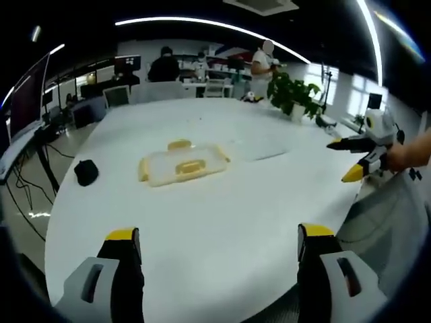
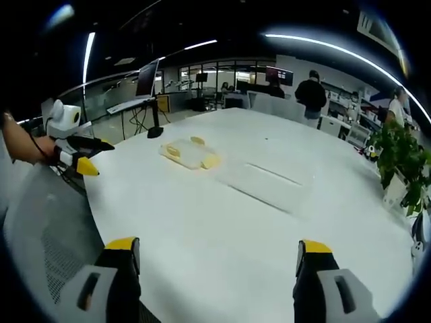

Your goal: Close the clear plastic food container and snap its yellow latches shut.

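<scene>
Left gripper & right gripper: jaws spread, holding nothing, both well back from the container mid-table. Yellow latches look untouched; can't tell if lid's seated. Task looks barely begun: closing + snapping left.

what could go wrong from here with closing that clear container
The clear plastic food container with yellow latches sits loose on the smooth white table, so pressing a latch may push it away. Both hand-held grippers, left and right, are open and far off. The transparent lid edges are hard to judge.
</scene>
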{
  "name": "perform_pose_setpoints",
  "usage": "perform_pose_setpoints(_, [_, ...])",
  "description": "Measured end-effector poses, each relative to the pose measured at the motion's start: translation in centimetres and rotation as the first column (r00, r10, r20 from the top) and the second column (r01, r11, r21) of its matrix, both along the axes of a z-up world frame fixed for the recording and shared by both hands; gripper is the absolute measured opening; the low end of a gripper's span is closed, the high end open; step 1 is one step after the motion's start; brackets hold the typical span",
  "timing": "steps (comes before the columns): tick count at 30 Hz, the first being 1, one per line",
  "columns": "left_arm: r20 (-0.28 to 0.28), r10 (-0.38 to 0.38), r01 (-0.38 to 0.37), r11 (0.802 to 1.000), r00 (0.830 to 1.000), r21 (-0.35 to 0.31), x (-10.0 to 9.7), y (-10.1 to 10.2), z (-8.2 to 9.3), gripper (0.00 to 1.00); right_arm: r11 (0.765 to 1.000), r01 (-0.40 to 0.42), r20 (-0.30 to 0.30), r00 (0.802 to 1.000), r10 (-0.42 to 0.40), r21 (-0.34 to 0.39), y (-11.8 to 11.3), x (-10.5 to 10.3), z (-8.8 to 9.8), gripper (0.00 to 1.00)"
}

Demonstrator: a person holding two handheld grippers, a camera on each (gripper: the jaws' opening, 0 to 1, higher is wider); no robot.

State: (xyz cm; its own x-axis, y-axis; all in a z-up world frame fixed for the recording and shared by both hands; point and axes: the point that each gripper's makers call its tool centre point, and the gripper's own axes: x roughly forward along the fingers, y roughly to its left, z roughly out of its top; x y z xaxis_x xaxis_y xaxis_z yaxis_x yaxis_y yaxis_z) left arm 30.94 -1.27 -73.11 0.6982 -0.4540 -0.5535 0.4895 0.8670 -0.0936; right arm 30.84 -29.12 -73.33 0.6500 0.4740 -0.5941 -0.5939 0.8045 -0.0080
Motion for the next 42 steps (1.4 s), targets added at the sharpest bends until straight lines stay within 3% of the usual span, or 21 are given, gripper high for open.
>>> perform_pose_setpoints(6, [0.035,0.006,-0.005,1.000,0.999,-0.023,0.4,0.0,0.8,0.95,0.999,-0.011,0.035,0.999,0.009,0.036,0.4,0.5,1.1,0.95])
perform_pose_setpoints(11, [0.056,0.015,-0.015,1.000,0.998,0.005,0.5,0.2,1.0,0.94,0.996,-0.022,0.002,1.000,0.022,0.081,1.0,0.1,0.8,0.95])
perform_pose_setpoints(14, [0.041,0.026,-0.027,0.999,0.999,0.026,0.3,0.6,0.7,0.92,0.996,-0.046,-0.010,0.999,0.047,0.073,1.5,-0.4,0.4,0.95])
perform_pose_setpoints(17, [0.053,0.035,-0.035,0.999,0.998,-0.012,0.4,0.6,1.2,0.92,0.997,-0.046,0.009,0.999,0.046,0.068,1.6,-0.2,0.9,0.95])
perform_pose_setpoints(20, [0.037,0.018,-0.017,0.999,0.999,-0.031,0.5,0.3,1.1,0.92,0.998,-0.020,0.018,1.000,0.019,0.064,1.1,0.3,1.2,0.95])
perform_pose_setpoints(25, [0.055,-0.025,0.027,0.999,0.998,-0.039,0.9,-0.6,1.6,0.91,0.999,0.007,0.007,1.000,-0.007,0.038,0.4,0.8,0.8,0.95])
perform_pose_setpoints(30, [0.039,-0.045,0.047,0.997,0.998,-0.054,1.1,-0.8,1.3,0.90,0.999,0.010,0.023,1.000,-0.011,0.032,0.8,1.3,1.3,0.92])
perform_pose_setpoints(42, [0.041,-0.129,0.130,0.991,0.991,-0.014,3.5,-0.6,1.1,0.88,0.996,-0.082,0.010,0.997,0.082,-0.029,3.0,3.1,1.0,0.88])
